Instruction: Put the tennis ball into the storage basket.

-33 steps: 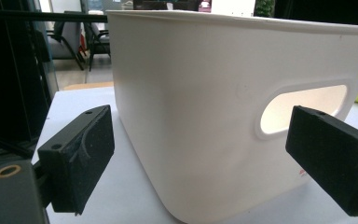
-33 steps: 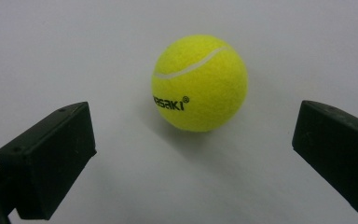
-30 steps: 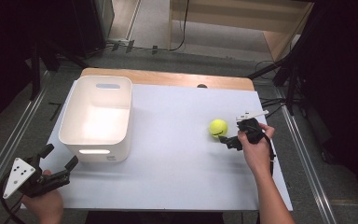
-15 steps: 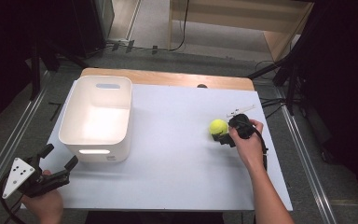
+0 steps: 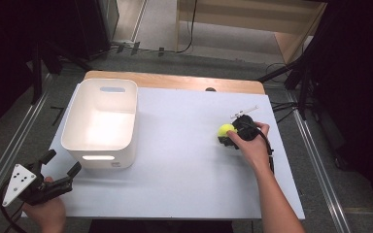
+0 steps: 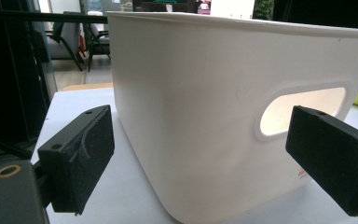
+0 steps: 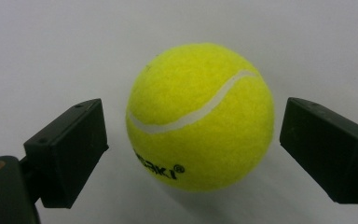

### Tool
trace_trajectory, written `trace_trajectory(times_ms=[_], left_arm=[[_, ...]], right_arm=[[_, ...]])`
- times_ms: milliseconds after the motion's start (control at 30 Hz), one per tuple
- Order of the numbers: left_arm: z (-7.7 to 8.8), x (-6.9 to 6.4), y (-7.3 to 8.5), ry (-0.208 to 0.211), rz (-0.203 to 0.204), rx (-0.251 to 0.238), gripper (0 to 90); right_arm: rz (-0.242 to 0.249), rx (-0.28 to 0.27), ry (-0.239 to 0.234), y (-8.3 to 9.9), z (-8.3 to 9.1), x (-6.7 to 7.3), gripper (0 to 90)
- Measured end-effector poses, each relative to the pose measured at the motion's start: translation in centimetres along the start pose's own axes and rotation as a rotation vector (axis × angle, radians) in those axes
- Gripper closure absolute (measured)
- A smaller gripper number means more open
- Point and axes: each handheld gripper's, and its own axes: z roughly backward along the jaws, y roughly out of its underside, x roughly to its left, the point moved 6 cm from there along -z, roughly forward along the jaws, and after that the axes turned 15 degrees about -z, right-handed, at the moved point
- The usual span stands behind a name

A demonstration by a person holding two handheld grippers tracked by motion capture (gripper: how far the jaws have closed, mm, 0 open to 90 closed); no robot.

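Near the counter's (image 5: 184, 160) right edge, the right tongs (image 7: 193, 154) stand wide, one jaw on each side of the yellow tennis ball (image 7: 199, 116), gaps showing on both sides. The left tongs (image 5: 60, 167), also wide, hover at the near left corner, facing the white bin (image 5: 102, 121).

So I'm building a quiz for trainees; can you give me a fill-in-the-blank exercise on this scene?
1. The right gripper has its jaws on either side of a yellow ____ ball.
2. The right gripper's jaws are ____, not yet touching it.
3. The left gripper faces the white bin's ____ cut-out.

Missing words: tennis; open; handle
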Motion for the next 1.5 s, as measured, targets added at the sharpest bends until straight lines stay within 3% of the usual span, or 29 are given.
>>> trace_trajectory(times_ms=[233,333,400,600,867,933,1100,1500], left_arm=[[0.0,0.0,0.0,0.001,-0.001,0.000,7.8],[0.0,0.0,0.0,0.000,-0.001,0.000,7.8],[0.0,0.0,0.0,0.001,-0.001,0.001,7.8],[0.0,0.0,0.0,0.000,-0.001,0.000,7.8],[0.0,0.0,0.0,0.000,-0.001,0.000,7.8],[0.0,0.0,0.0,0.000,-0.001,0.001,7.8],[0.0,0.0,0.0,0.001,-0.001,0.000,7.8],[0.0,0.0,0.0,0.003,-0.001,-0.001,7.8]], right_arm=[[-0.005,0.018,0.021,0.0,-1.0,-0.1,6.6],[-0.010,0.015,0.006,-0.1,-1.2,-0.1,20.9],[-0.012,0.009,0.002,-0.1,-1.2,-0.1,23.3],[-0.023,0.020,-0.014,-0.1,-1.2,-0.3,24.0],[0.001,0.016,-0.025,-0.2,-0.6,0.1,24.0],[0.010,0.012,-0.053,-0.4,-0.3,0.6,24.0],[0.034,0.000,-0.069,-0.9,0.2,1.4,24.0],[0.118,-0.014,-0.122,-2.8,1.6,5.0,24.0]])
